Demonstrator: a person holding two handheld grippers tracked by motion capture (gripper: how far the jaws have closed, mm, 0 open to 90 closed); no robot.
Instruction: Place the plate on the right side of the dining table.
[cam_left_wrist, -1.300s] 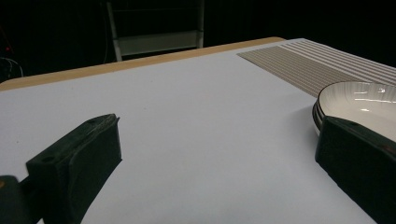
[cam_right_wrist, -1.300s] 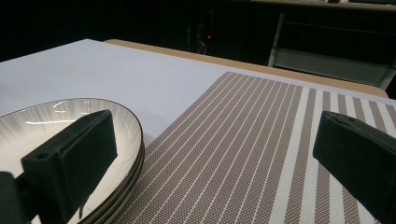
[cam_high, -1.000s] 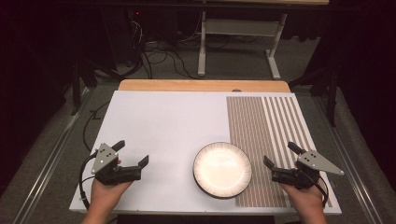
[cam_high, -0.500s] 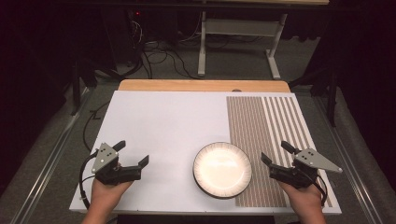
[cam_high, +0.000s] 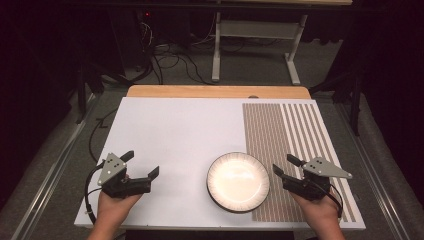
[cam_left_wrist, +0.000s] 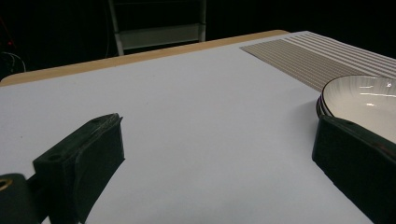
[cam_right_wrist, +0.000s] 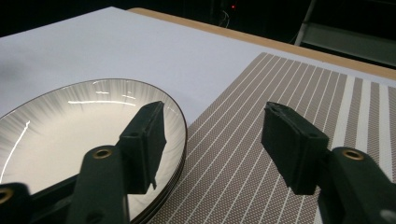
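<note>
Near the worktop's (cam_high: 175, 130) front edge, the plate (cam_high: 238, 181) is lying partly on the striped mat (cam_high: 295, 145); the right claw (cam_high: 286, 166) is hovering spread just beside it, the left claw (cam_high: 141, 164) spread well apart.

A white surface (cam_high: 175, 135) with a wooden far edge carries a striped mat (cam_high: 295, 145) on its right part. A plate (cam_high: 238, 181) lies at the mat's near left edge, overlapping it.

The high view looked down from above the near edge, while both gripper views, low and close, shared the plate (cam_high: 238, 182).
</note>
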